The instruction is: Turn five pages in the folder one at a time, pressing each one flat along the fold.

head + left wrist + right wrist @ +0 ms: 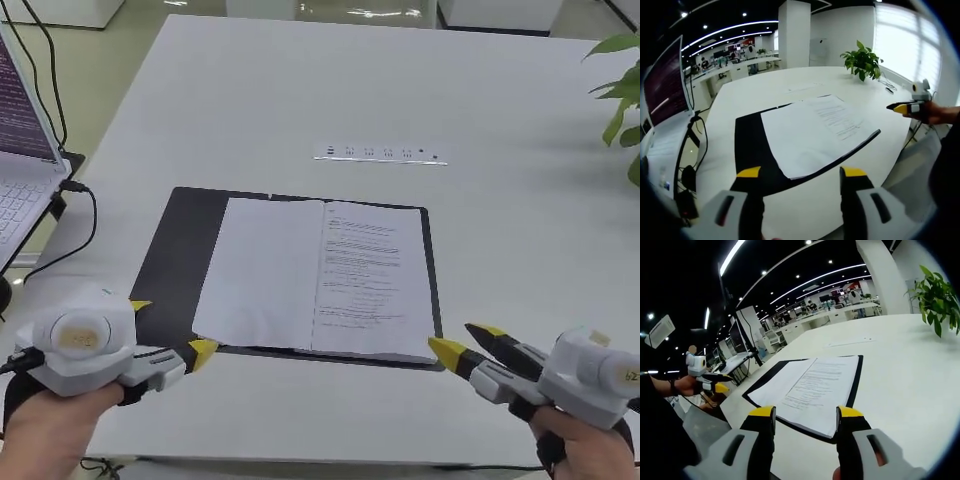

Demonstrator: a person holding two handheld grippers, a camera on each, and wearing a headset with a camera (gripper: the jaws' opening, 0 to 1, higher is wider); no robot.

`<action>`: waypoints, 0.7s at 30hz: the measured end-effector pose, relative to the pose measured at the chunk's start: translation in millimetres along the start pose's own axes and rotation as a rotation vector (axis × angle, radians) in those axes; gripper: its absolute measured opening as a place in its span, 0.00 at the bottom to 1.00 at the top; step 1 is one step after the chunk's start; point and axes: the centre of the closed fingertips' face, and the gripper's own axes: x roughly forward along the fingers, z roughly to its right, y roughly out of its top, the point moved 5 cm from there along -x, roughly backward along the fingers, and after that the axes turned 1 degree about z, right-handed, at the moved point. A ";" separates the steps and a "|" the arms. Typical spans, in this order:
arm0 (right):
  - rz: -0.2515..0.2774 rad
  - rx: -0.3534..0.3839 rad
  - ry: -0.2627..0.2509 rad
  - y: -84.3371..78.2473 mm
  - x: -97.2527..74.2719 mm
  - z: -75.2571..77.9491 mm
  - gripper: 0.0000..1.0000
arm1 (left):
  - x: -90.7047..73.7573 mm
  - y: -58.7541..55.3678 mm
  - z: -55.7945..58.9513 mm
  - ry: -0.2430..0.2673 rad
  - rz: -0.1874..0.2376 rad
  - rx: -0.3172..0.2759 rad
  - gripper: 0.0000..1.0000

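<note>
**Item under inspection:** the folder (165, 270) lies open and flat on the white table (300, 100), near the table's front edge and directly ahead of the person.

- Opened out, its long axis runs 9 to 3 o'clock.
- The fold (318, 275) runs 12 to 6 o'clock.
- The left page (262, 272) is blank. It leaves a wide strip of black cover bare at 9 o'clock.
- The right page (368, 275) carries printed text, with the lines' head toward 12 o'clock.

**Tongs:**

- The left tongs (172, 328) sit at 7 o'clock of the folder, at its near left corner. They are spread wide and hold nothing. Contact with the cover cannot be determined.
- The left gripper view confirms the spread of the left tongs (801, 172), with the folder (752, 145) ahead of them.
- The right tongs (467, 340) sit at 5 o'clock, just beside the near right corner, parted and empty.
- The right gripper view shows the same gap in the right tongs (806, 412), with the folder (765, 380) ahead.

**Surroundings:**

- A socket strip (380, 153) is set in the table at 12 o'clock.
- A laptop (20, 150) with a cable (85, 225) stands at 9 to 10 o'clock.
- A plant (622, 100) stands at 2 o'clock.
</note>
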 end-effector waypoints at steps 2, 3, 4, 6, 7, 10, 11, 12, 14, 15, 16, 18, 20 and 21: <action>-0.007 -0.001 0.002 -1.1 -0.7 -0.1 0.49 | 2.7 -0.6 3.5 -0.015 -0.005 0.001 0.62; -0.009 -0.001 0.003 -1.4 -1.1 -0.1 0.50 | 4.9 -1.4 5.9 -0.022 -0.010 0.004 0.62; -0.010 -0.001 0.003 -1.9 -1.6 0.4 0.50 | 6.3 -1.7 7.4 -0.027 -0.014 0.009 0.62; -0.013 -0.001 0.001 -2.7 -3.1 1.5 0.51 | 9.7 -1.7 11.0 -0.038 -0.020 0.018 0.62; -0.013 0.001 -0.001 -3.1 -4.0 2.1 0.51 | 11.9 -1.2 13.0 -0.046 -0.023 0.018 0.62; -0.017 0.005 -0.006 -5.5 -5.2 3.8 0.53 | 18.0 0.0 19.8 -0.074 -0.035 0.033 0.63; -0.021 0.004 -0.003 -6.4 -5.3 3.6 0.54 | 19.9 0.8 22.3 -0.082 -0.036 0.039 0.63; -0.025 0.001 -0.001 -7.3 -5.3 3.6 0.55 | 21.6 1.6 24.5 -0.090 -0.037 0.045 0.63; -0.039 -0.010 -0.001 -9.8 -5.7 3.7 0.56 | 27.7 4.4 30.4 -0.106 -0.042 0.062 0.63; -0.040 -0.010 0.000 -10.2 -5.9 3.6 0.56 | 29.7 5.6 32.4 -0.110 -0.043 0.067 0.63; -0.040 -0.008 0.001 -10.9 -6.1 3.7 0.56 | 32.6 7.4 34.9 -0.117 -0.044 0.070 0.63; -0.038 -0.002 0.002 -11.8 -6.2 3.3 0.56 | 36.3 10.3 38.3 -0.124 -0.042 0.073 0.63; -0.042 -0.003 0.004 -13.4 -6.0 3.0 0.57 | 40.4 13.6 42.9 -0.134 -0.040 0.079 0.63; -0.048 -0.004 0.004 -14.9 -6.0 3.4 0.57 | 43.2 14.8 45.4 -0.140 -0.041 0.084 0.63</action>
